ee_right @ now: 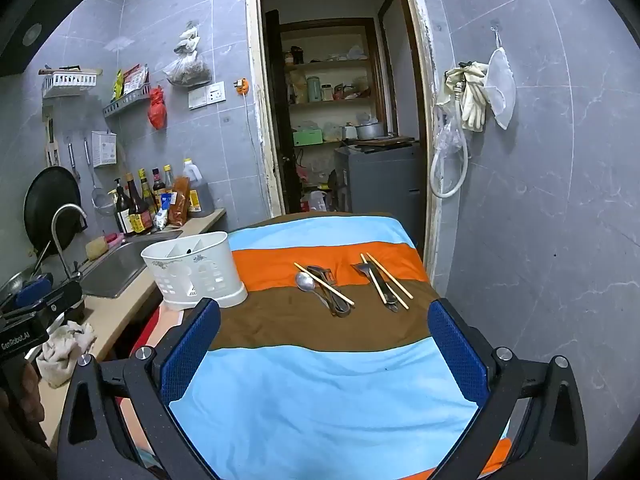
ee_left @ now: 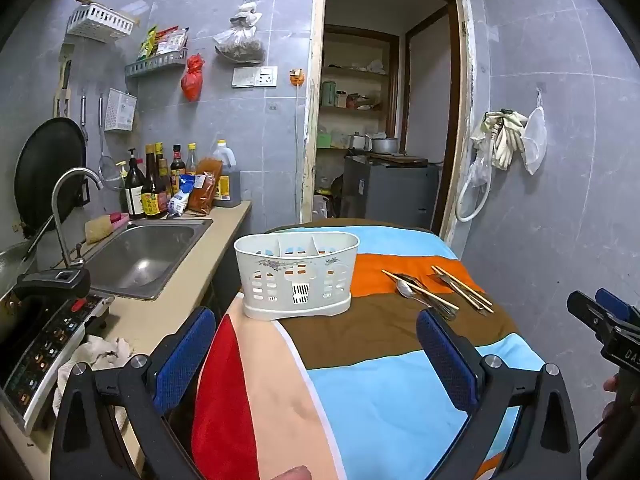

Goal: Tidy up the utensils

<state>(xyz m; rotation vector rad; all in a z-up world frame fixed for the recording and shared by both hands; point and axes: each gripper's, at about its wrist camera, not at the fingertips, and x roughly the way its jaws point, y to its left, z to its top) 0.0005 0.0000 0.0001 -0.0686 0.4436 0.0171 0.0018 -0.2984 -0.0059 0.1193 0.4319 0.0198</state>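
You face a tabletop covered by a striped cloth [ee_right: 320, 392] in light blue, brown and orange bands, running away from you toward an open doorway, with a steel sink and kitchen counter to its left.

On the near left part of the cloth stands a white slotted plastic utensil caddy [ee_left: 295, 276] with internal dividers. Its compartments look almost empty; one dark item shows faintly inside in the right wrist view, too small to identify.

To the right of the caddy, on the orange and brown bands, lie two loose clusters of cutlery, apart from each other. The left cluster [ee_right: 325, 287] holds a silver metal spoon [ee_right: 305, 281], other dark metal pieces, and a pale wooden chopstick laid across them. The right cluster [ee_right: 383, 283] holds a dark metal fork and two or three wooden chopsticks.

Your left tool [ee_left: 316, 360] hovers near you, in front of the caddy, jaws spread wide with nothing between them. Your right tool [ee_right: 324, 360] hovers short of the cutlery, also wide apart and empty.

By my reading, sorting has barely begun: every visible utensil is on the cloth and remains to be picked up and placed in the caddy.
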